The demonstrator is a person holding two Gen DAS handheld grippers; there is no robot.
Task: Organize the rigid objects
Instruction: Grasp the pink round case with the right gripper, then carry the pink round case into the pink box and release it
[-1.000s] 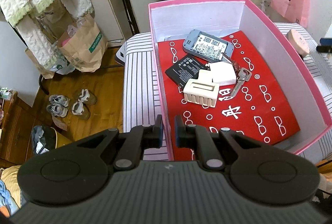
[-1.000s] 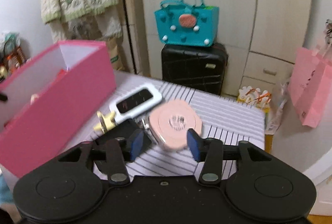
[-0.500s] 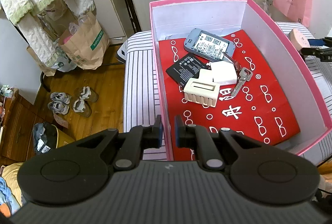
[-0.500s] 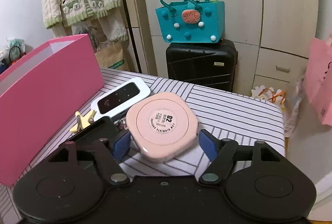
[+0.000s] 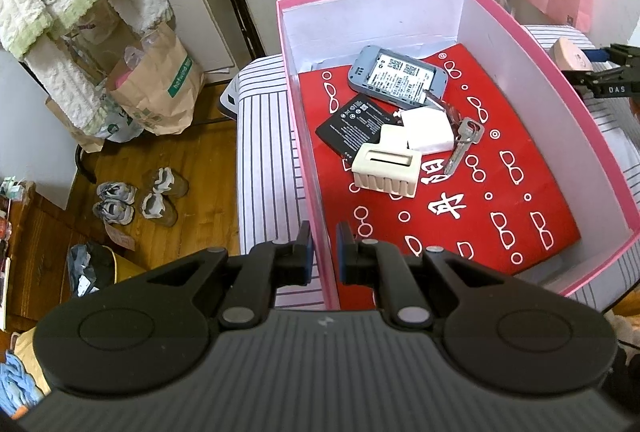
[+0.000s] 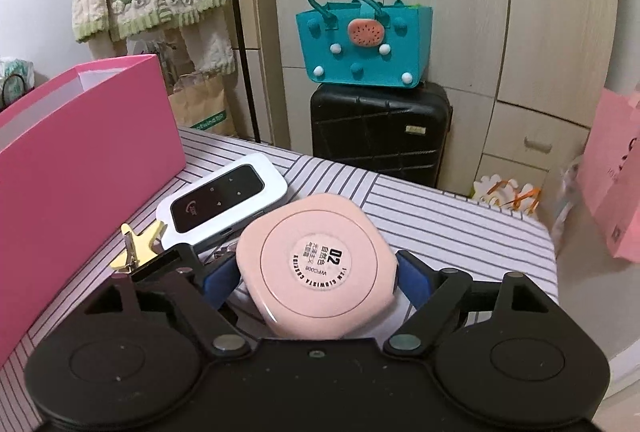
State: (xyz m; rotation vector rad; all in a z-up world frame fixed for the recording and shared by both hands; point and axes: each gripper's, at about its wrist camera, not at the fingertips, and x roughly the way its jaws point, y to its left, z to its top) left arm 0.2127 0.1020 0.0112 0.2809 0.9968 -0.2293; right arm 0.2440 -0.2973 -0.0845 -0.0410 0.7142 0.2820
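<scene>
1. Nearest the left wrist camera, at 6 o'clock, the left tool (image 5: 324,248) has its jaws pressed together on the left wall of a pink cardboard box (image 5: 500,43), one blue pad outside the wall and one inside.
2. That box stands open on a bench covered in striped cloth (image 5: 264,159); a red printed paper sheet (image 5: 460,216) lines its floor.
3. On the sheet, near the middle, lies a cream ribbed plastic block (image 5: 386,167). Touching it at 1 o'clock is a white square adapter (image 5: 426,129), and a silver key (image 5: 460,147) lies at the adapter's 3 o'clock.
4. A black flat battery (image 5: 354,125) sits at the block's 11 o'clock, partly under it. Farther back, at 12 o'clock, a grey pocket router (image 5: 396,77) lies label up.
5. Outside the box, close to the right wrist camera, the right tool (image 6: 316,278) has its jaws opening around a pale pink rounded compact case (image 6: 316,264), which lies on the cloth between them. The pads stand close along its sides; whether they touch it I cannot tell.
6. At the compact's 10 o'clock lies a white pocket router with a black screen (image 6: 224,205), and a yellow star-shaped piece (image 6: 138,240) sits at 9 o'clock, near the box's outer wall.
7. Beyond the bench, at 12 o'clock, a teal felt handbag (image 6: 360,43) rests on a black hard suitcase (image 6: 380,135).
</scene>
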